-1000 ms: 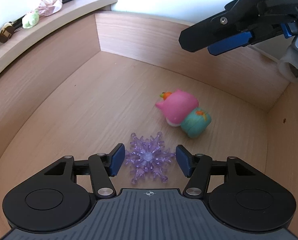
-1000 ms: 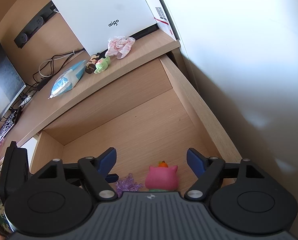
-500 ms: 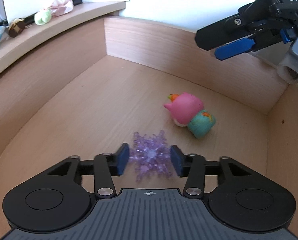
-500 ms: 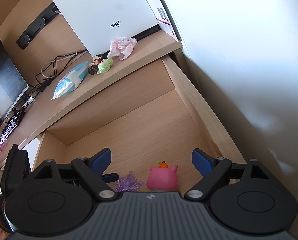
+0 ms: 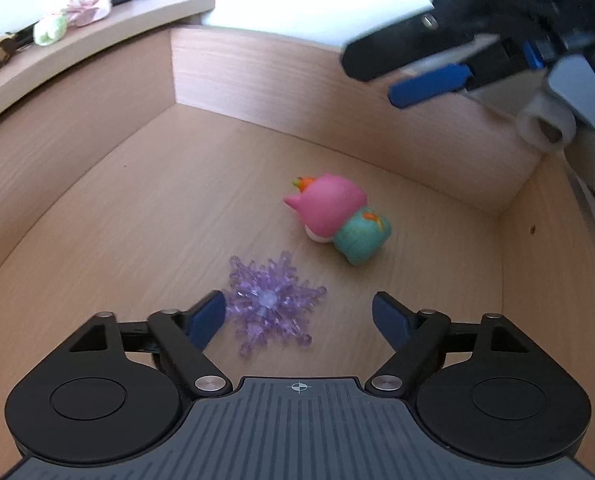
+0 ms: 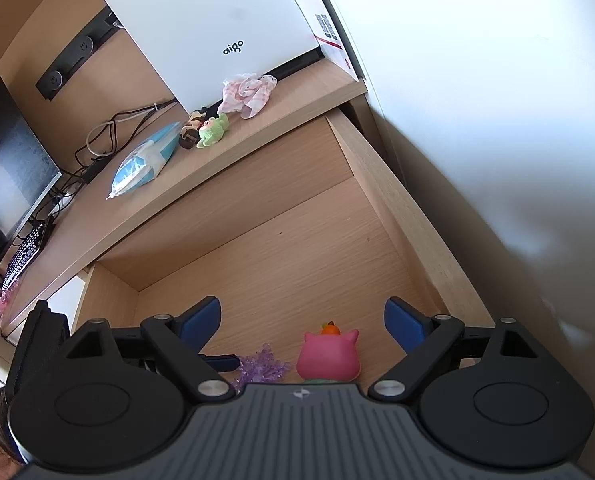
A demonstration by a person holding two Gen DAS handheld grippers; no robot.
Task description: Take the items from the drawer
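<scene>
A purple crystal snowflake (image 5: 271, 300) lies flat on the floor of the open wooden drawer (image 5: 137, 208). My left gripper (image 5: 301, 313) hangs low over it, its jaws opening wide; the snowflake sits between them close to the left pad, and neither pad presses on it. Just beyond lies a pink and teal squishy toy (image 5: 337, 216) on its side. In the right wrist view my right gripper (image 6: 303, 318) stands open above the pink toy (image 6: 329, 354), holding nothing, with the snowflake (image 6: 263, 366) to its left. Its fingers (image 5: 429, 82) show in the upper right of the left wrist view.
Above the drawer, the desk top (image 6: 257, 140) carries a white box (image 6: 217, 32), a pink cloth (image 6: 247, 94), a small green toy (image 6: 213, 130), a brown figure (image 6: 189, 134) and a blue-white packet (image 6: 145, 164). A monitor (image 6: 5, 160), keyboard (image 6: 21, 252) and cables stand left. A white wall (image 6: 497, 80) runs right.
My left jaws first narrowed around the snowflake, then spread wide again; the snowflake stays on the drawer floor. My right jaws widened slightly and that hand kept still.
</scene>
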